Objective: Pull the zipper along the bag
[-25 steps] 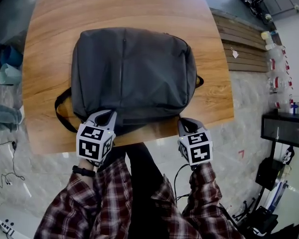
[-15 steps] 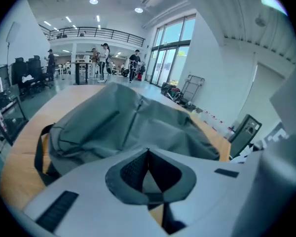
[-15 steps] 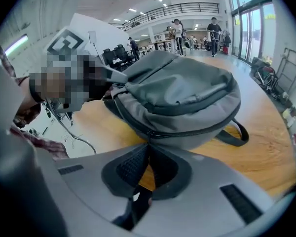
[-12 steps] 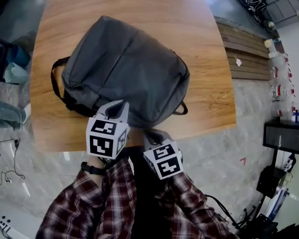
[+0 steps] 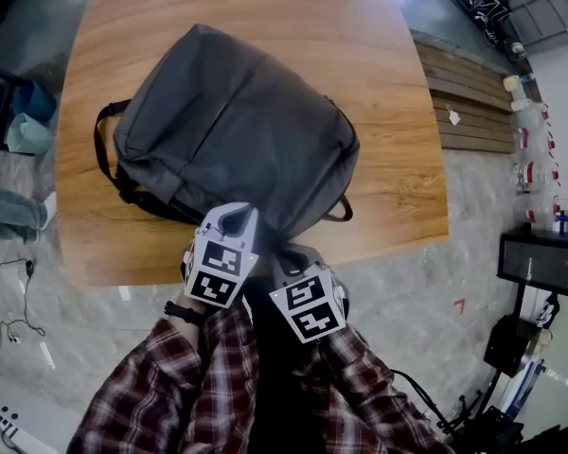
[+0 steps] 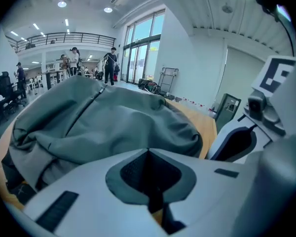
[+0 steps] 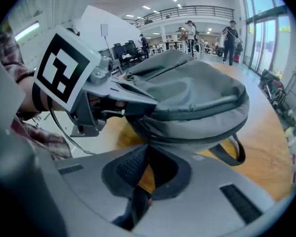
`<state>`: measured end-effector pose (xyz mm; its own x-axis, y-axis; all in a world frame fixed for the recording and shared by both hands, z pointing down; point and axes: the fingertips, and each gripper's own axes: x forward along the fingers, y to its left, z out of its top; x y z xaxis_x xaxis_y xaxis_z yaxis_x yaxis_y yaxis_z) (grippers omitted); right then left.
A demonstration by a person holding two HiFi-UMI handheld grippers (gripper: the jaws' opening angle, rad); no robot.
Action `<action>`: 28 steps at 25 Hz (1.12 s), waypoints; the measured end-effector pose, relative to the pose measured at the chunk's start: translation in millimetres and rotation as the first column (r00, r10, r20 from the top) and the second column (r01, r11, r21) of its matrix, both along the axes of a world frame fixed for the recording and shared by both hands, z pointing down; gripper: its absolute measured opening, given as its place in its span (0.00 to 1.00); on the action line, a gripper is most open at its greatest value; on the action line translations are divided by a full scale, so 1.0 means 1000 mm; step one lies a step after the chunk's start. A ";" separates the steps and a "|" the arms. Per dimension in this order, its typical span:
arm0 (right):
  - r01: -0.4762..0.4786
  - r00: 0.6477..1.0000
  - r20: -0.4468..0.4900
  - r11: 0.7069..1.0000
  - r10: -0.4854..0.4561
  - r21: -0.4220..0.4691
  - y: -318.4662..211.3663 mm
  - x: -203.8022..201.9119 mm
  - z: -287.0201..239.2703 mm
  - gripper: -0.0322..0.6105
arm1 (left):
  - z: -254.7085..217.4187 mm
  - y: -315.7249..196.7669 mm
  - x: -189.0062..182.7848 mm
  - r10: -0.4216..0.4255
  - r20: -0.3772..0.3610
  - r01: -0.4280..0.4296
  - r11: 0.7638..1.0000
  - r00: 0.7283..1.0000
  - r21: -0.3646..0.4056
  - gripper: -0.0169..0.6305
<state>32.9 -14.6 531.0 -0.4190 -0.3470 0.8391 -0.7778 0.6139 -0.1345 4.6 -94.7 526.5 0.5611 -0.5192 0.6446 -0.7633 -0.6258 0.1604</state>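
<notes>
The grey bag (image 5: 232, 130) lay slanted on the wooden tabletop (image 5: 398, 159), with one end by the front edge. Both tools were at that end, close side by side. The left tool (image 5: 235, 218) was squeezed tight, and its tip touched the bag's cloth. The right tool (image 5: 286, 256) was squeezed tight too, with a thin dark strip (image 7: 138, 201) caught between its jaws. What the strip was could not be told.

L gripper (image 5: 233, 218), R gripper (image 5: 287, 255) side by side, fingers of both together
</notes>
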 end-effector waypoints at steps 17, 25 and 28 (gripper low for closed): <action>-0.150 0.976 -0.149 0.987 0.158 0.064 -0.106 0.171 0.006 0.08 | 0.010 0.004 -0.001 -0.005 -0.078 -0.001 0.996 0.997 -0.084 0.04; -0.189 0.980 -0.061 0.982 0.190 0.019 -0.084 0.151 0.001 0.07 | 0.008 -0.005 -0.013 0.024 -0.071 -0.045 0.951 0.997 -0.307 0.04; -0.182 0.983 -0.014 0.983 0.182 -0.017 -0.049 0.126 0.002 0.07 | 0.010 -0.023 -0.035 -0.056 -0.041 0.038 0.939 0.998 -0.341 0.04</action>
<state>158.4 -64.0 532.8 -0.3398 -0.4016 0.8504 -0.8781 0.4593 -0.1340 -30.3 -118.2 536.3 0.5770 -0.3011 0.7592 -0.7763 -0.4911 0.3953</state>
